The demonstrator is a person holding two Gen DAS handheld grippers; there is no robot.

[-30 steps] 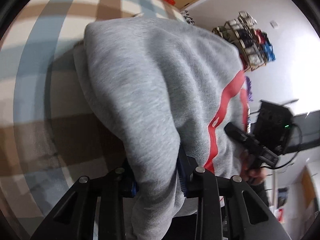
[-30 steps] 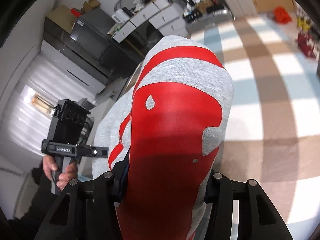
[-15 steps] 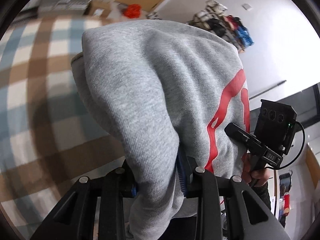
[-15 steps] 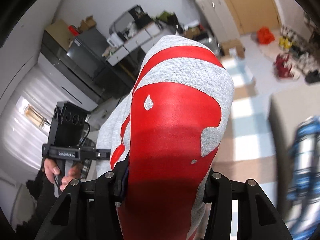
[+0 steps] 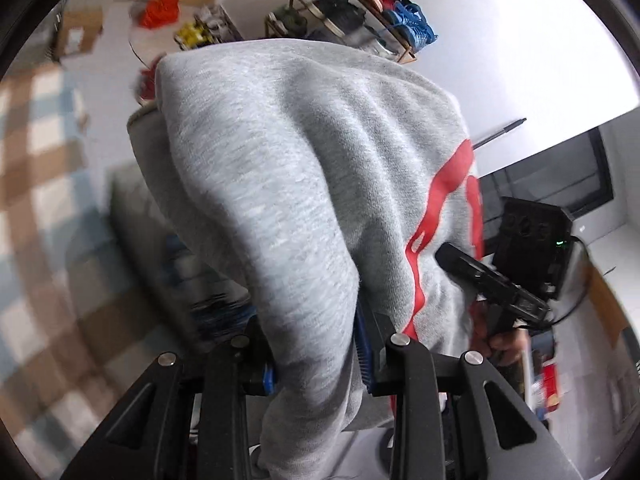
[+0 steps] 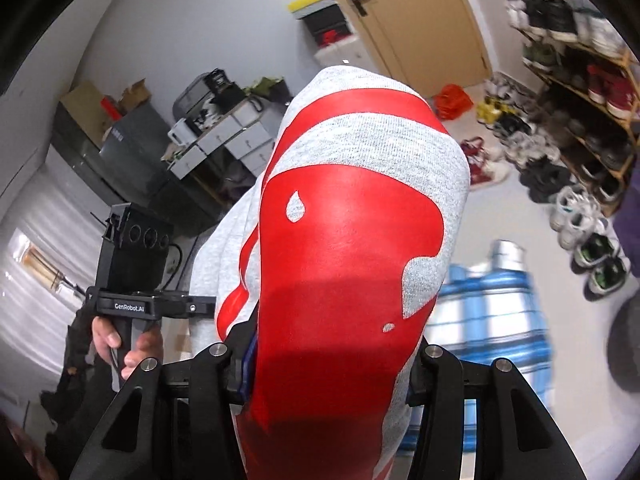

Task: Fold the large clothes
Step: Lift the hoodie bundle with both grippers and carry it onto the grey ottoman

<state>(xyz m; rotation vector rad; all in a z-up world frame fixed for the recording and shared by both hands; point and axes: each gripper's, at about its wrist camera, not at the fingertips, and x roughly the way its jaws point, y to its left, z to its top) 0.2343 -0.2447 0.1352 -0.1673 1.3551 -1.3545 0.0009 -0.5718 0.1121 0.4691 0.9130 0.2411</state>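
Left gripper (image 5: 318, 364), bottom centre of its view, pinches a thick fold of the grey sweatshirt (image 5: 288, 184), which drapes up over most of the frame. Right gripper (image 6: 328, 368), bottom centre of its own view, pinches the same sweatshirt at its red print (image 6: 344, 248). A shoe rack (image 6: 580, 60) fills that view's upper right, a door (image 6: 416, 16) stands top centre, and blue striped cloth (image 6: 492, 304) lies blurred at lower right.

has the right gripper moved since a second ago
Yes. The right gripper, shut on the grey sweatshirt with red print, swung from the checked rug toward the shoe rack.
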